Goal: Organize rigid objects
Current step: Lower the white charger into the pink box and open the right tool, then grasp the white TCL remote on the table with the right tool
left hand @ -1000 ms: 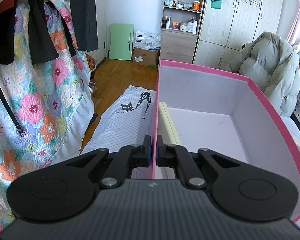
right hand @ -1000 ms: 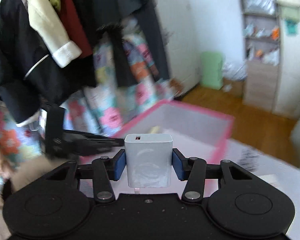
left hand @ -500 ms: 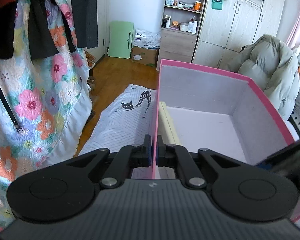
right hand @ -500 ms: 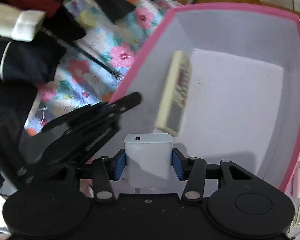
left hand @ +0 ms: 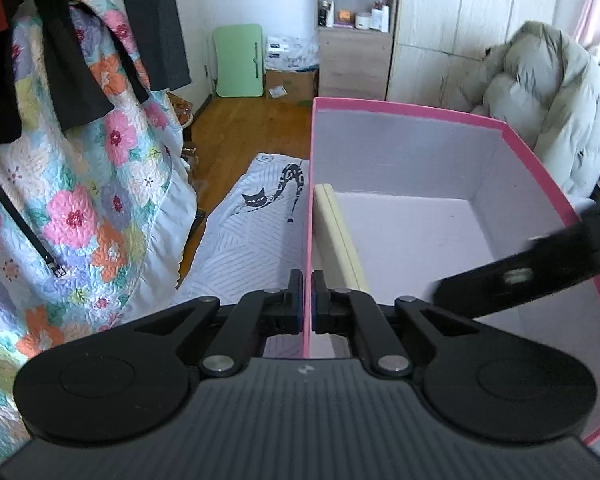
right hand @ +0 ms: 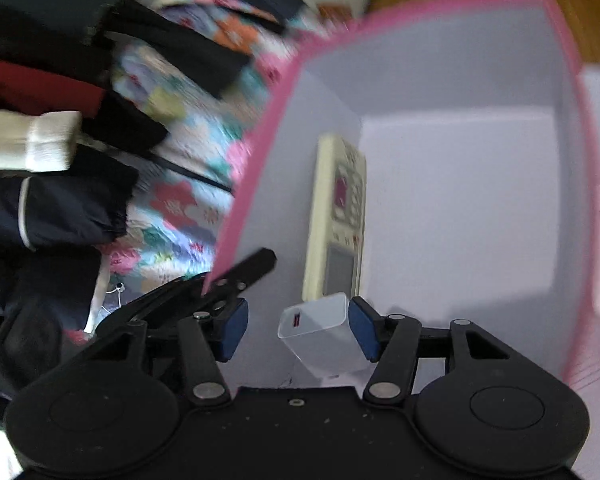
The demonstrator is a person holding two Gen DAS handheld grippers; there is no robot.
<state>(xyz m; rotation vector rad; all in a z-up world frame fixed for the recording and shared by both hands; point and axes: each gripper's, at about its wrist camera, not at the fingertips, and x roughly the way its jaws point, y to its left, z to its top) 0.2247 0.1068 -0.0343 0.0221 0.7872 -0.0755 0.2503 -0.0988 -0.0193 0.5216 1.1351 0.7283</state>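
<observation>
My left gripper is shut on the left wall of a pink box with a pale lilac inside. A cream remote control lies inside against that wall; it also shows in the right wrist view. My right gripper is over the box with its jaws open. A white USB charger sits tilted between them, touching only the right pad. The right gripper reaches into the left wrist view; the left gripper shows in the right wrist view.
A floral quilt and dark hanging clothes are to the left. A white cat-print mat lies on the wood floor. A shelf unit, wardrobe and grey puffer coat stand behind the box.
My right gripper moved over the box, tilted down and opened; the charger it held is now loose and tilted. The left gripper stays clamped on the box wall.
</observation>
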